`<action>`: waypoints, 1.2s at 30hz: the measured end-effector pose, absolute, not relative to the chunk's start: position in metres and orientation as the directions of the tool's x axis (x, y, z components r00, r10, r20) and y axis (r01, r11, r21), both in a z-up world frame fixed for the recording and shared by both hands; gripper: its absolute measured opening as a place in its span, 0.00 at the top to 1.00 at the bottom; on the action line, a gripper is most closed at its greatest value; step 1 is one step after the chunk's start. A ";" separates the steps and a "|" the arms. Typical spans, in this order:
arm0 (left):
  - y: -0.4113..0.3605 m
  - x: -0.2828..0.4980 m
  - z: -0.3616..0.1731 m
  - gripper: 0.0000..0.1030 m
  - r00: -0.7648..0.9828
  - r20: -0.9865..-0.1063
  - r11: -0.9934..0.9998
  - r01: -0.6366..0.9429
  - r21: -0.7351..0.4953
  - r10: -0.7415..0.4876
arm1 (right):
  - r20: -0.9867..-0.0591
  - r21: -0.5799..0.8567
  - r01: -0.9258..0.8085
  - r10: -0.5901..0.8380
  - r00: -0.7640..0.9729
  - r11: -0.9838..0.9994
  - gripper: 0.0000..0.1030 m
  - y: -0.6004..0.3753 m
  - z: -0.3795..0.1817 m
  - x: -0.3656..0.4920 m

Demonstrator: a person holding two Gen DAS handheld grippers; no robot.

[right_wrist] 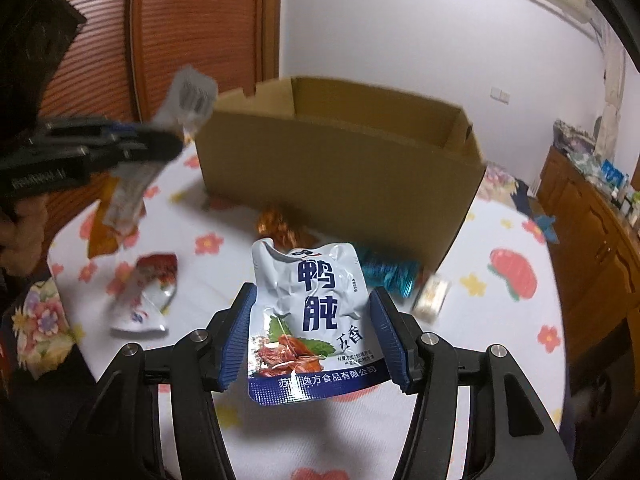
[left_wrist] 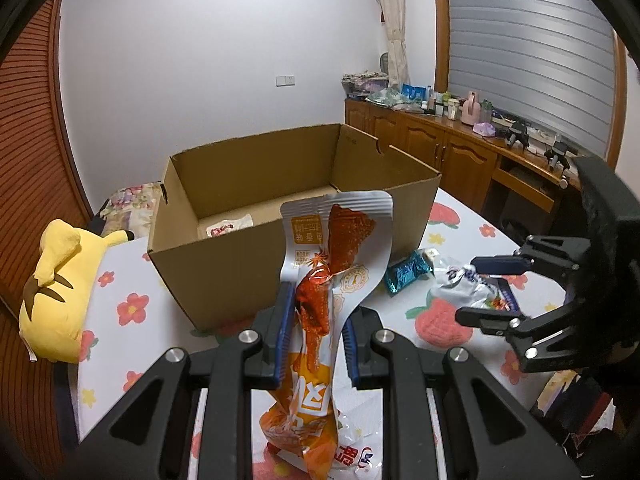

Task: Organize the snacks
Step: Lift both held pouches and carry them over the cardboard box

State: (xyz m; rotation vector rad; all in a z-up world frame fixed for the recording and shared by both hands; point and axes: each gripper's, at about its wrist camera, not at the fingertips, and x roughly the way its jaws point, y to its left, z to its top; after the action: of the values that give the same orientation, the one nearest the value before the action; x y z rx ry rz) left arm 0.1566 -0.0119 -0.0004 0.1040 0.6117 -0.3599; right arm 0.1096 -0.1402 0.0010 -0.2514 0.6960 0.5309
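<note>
Two packets in play: my left gripper (left_wrist: 316,332) clamps the orange packet (left_wrist: 320,280) upright, long axis vertical, cardboard box (left_wrist: 224,276) directly ahead. My right gripper (right_wrist: 312,334), jaws spread, straddles the white-blue pouch (right_wrist: 310,320); grip uncertain.

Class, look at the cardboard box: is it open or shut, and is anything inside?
Open. The cardboard box has no closed top flaps, and one white snack packet lies on its floor.
</note>
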 end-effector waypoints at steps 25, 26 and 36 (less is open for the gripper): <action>0.008 0.187 0.055 0.81 0.828 -0.484 0.950 0.313 -0.022 -0.284 | -0.533 -0.100 -0.537 0.411 0.740 0.838 0.43 -0.121 0.089 0.172; 0.009 0.189 0.056 0.81 0.829 -0.483 0.950 0.311 -0.022 -0.282 | -0.531 -0.098 -0.532 0.408 0.742 0.841 0.43 -0.120 0.090 0.177; 0.018 0.214 0.077 0.80 0.845 -0.472 0.959 0.284 -0.001 -0.251 | -0.570 -0.037 -0.499 0.392 0.722 0.866 0.43 -0.118 0.072 0.236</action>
State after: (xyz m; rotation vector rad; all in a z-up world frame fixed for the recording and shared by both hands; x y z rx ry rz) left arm 0.2140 0.0181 0.0767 0.0699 0.4882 -0.2824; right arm 0.2360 -0.1185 0.0723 -0.1938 0.5834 0.4952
